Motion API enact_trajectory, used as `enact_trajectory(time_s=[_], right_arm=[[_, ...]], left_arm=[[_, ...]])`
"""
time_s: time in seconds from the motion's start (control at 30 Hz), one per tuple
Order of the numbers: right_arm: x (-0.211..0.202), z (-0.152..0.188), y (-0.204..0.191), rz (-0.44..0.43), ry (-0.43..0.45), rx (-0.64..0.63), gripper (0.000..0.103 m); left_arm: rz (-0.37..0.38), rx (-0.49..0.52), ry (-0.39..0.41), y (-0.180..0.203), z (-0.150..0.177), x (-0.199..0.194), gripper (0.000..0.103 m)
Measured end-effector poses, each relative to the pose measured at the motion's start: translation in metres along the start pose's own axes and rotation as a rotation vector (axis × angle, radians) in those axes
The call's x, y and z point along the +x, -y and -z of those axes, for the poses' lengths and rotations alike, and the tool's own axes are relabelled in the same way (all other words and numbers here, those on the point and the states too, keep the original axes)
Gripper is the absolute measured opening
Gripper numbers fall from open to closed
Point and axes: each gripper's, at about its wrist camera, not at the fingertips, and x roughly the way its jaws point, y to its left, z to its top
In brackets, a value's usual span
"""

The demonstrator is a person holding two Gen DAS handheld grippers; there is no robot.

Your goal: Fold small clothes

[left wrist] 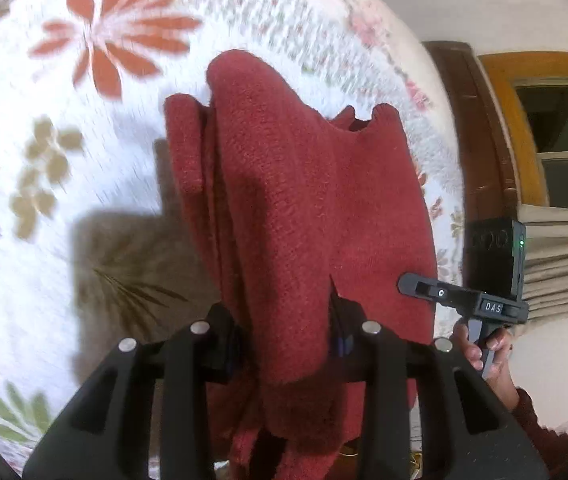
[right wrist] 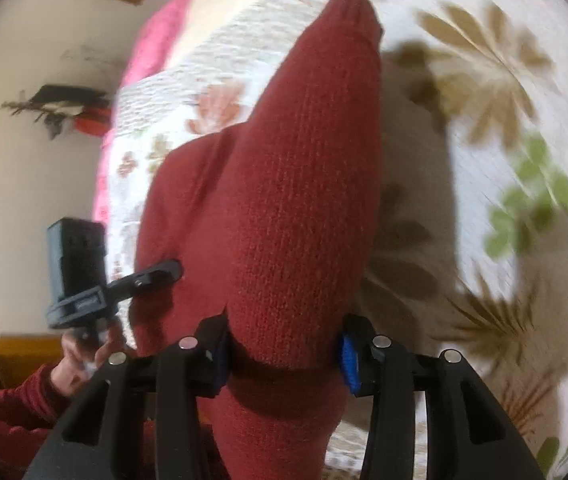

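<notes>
Both tools clamped on fuzzy red knit garment [left wrist: 304,208], hanging in thick folds, floral quilted bedspread [left wrist: 84,184] beneath

Knitted garment [left wrist: 308,200]: solid dark red, ribbed weave, no print. Bedspread [left wrist: 44,240]: white quilted ground, scattered flower prints in orange-red, tan, purple, green; pale pink blossoms along far border. Left claw [left wrist: 288,344]: black, silver round studs, blue pads. Right claw [right wrist: 284,352]: black, silver studs, bright blue pads [right wrist: 349,364]. Sleeve [right wrist: 8,408]: dark red. Window frame [left wrist: 504,92]: yellow-orange wood. Pink cloth [right wrist: 156,48] beyond bed edge.
</notes>
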Motion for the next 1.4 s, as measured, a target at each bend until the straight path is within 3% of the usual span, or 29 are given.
enact_trajectory(time_s=[0.1, 0.17, 0.27, 0.4, 0.47, 0.63, 0.7, 0.73, 0.77, 0.87, 1.0, 1.13, 1.4], right_arm=[[0.029, 0.010, 0.035, 0.090, -0.035, 0.077, 0.049], [0.038, 0.017, 0.046, 0.093, 0.001, 0.111, 0.054], [0.027, 0.025, 0.044, 0.072, 0.055, 0.124, 0.059], [0.009, 0.043, 0.033, 0.119, 0.081, 0.066, 0.068], [0.002, 0.056, 0.028, 0.124, 0.078, 0.033, 0.075], [0.014, 0.097, 0.012, 0.197, 0.031, -0.031, 0.079], [0.023, 0.111, 0.017, 0.191, 0.005, -0.013, 0.072], [0.030, 0.115, 0.021, 0.173, -0.011, 0.011, 0.055], [0.034, 0.116, 0.023, 0.167, -0.013, 0.027, 0.042], [0.025, 0.122, 0.024, 0.128, 0.022, 0.045, 0.028], [0.010, 0.127, 0.019, 0.135, 0.063, 0.026, 0.025], [0.028, 0.127, 0.028, 0.163, 0.047, 0.071, 0.026], [0.041, 0.133, 0.039, 0.226, 0.052, 0.090, 0.036]], left_arm=[[-0.122, 0.012, -0.038, -0.015, 0.013, 0.044, 0.038], [-0.138, 0.000, -0.020, -0.021, 0.017, 0.053, 0.043], [-0.154, -0.015, -0.009, -0.015, 0.016, 0.046, 0.050], [-0.198, -0.001, 0.007, -0.009, 0.020, 0.022, 0.060], [-0.199, 0.007, 0.011, -0.010, 0.030, 0.011, 0.065], [-0.224, 0.034, 0.001, -0.003, 0.065, 0.007, 0.069], [-0.264, 0.053, -0.010, -0.007, 0.079, 0.011, 0.065], [-0.282, 0.057, -0.023, -0.010, 0.085, 0.016, 0.060], [-0.276, 0.055, -0.029, -0.012, 0.087, 0.018, 0.048], [-0.270, 0.055, -0.015, -0.008, 0.089, 0.014, 0.033], [-0.284, 0.094, -0.010, -0.002, 0.090, 0.010, 0.029], [-0.296, 0.068, -0.022, -0.012, 0.092, 0.022, 0.030], [-0.351, 0.117, -0.024, -0.013, 0.092, 0.041, 0.039]])
